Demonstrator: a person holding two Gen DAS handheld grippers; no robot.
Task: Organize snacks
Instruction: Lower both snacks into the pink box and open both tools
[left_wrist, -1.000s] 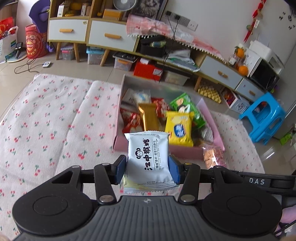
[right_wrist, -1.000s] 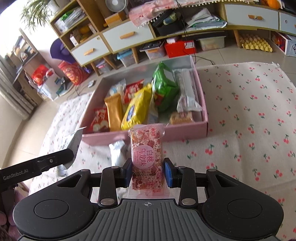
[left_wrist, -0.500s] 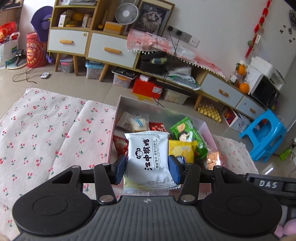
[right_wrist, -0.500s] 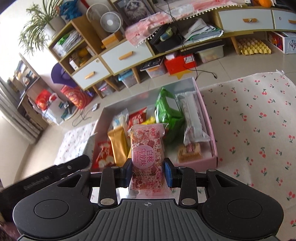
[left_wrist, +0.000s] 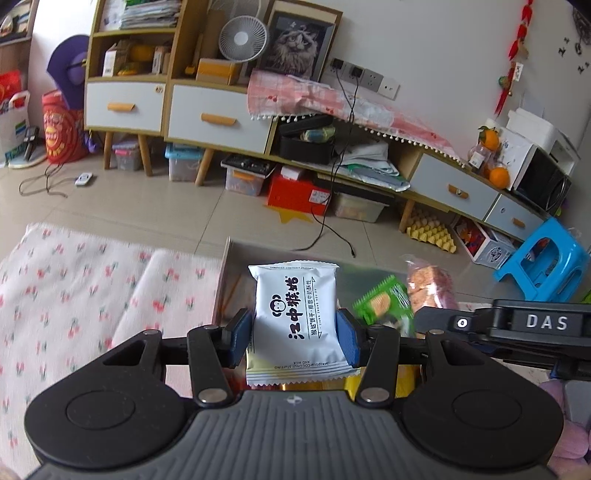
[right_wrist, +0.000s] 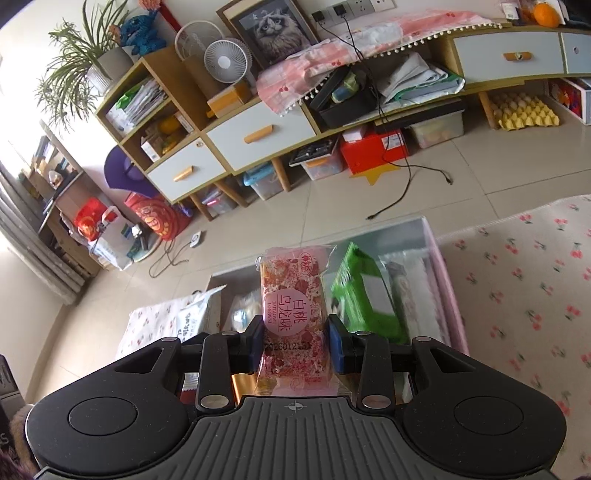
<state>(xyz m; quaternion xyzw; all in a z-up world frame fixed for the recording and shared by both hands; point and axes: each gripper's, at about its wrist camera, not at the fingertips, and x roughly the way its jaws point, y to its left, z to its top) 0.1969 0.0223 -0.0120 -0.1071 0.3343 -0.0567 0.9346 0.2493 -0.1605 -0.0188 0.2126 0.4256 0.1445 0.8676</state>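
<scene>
My left gripper (left_wrist: 295, 334) is shut on a white snack packet (left_wrist: 295, 317) with black characters, held upright over the near end of the pink box (left_wrist: 221, 284). My right gripper (right_wrist: 295, 345) is shut on a pink snack bar (right_wrist: 293, 314), held upright over the same pink box (right_wrist: 445, 273). The box holds a green bag (right_wrist: 364, 295), a clear wrapped packet (right_wrist: 410, 295) and other snacks, mostly hidden under the grippers. The right gripper (left_wrist: 517, 325) and its pink bar (left_wrist: 428, 288) show at the right of the left wrist view. The white packet (right_wrist: 195, 315) shows at the left of the right wrist view.
The box lies on a white cloth with cherry print (left_wrist: 74, 295), also seen in the right wrist view (right_wrist: 524, 277). Beyond it is tiled floor (left_wrist: 166, 206) with a black cable (right_wrist: 402, 195), a long low cabinet with drawers (left_wrist: 218, 118) and a blue stool (left_wrist: 543, 258).
Both grippers have risen and moved forward over the box with their packets still held. Both views tilted up, so the box dropped low in frame and more of the room shows.
</scene>
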